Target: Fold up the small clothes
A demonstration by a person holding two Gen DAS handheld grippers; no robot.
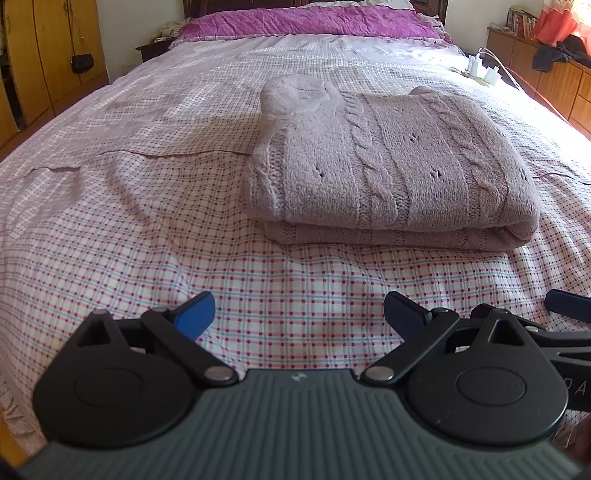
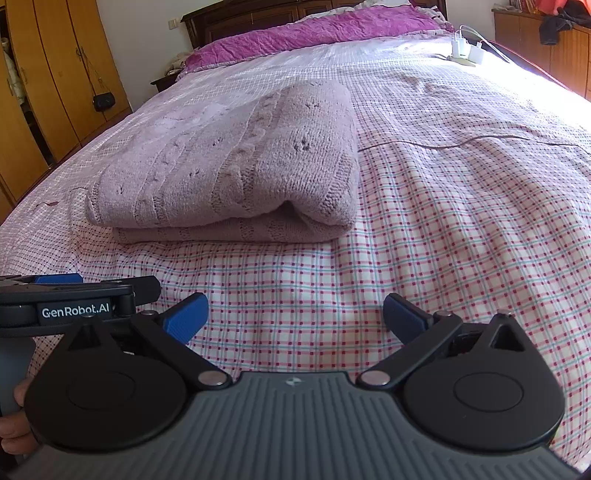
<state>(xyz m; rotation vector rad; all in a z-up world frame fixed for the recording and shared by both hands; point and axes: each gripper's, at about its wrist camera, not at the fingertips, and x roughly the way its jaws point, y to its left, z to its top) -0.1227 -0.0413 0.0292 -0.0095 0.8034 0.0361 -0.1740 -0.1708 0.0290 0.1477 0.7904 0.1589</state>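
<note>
Seemingly done, the sweater (image 1: 391, 166) lies folded in a thick stack mid-bed (image 1: 147, 236), while the left claw (image 1: 299, 317) and right claw (image 2: 295, 317) hang wide and empty near the foot edge, leaving little besides tidying.

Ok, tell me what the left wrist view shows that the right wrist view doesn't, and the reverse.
Only the left wrist view shows the sweater's rolled collar end and the books on the cabinet at far right.

Only the right wrist view shows the left tool's GenRobot.AI label and the person's fingers on its handle.

Both show the folded knit sweater on the checked bedsheet, the purple pillow, the white chargers, the black bag on the wardrobe, and both tools open: left tool, right tool.
</note>
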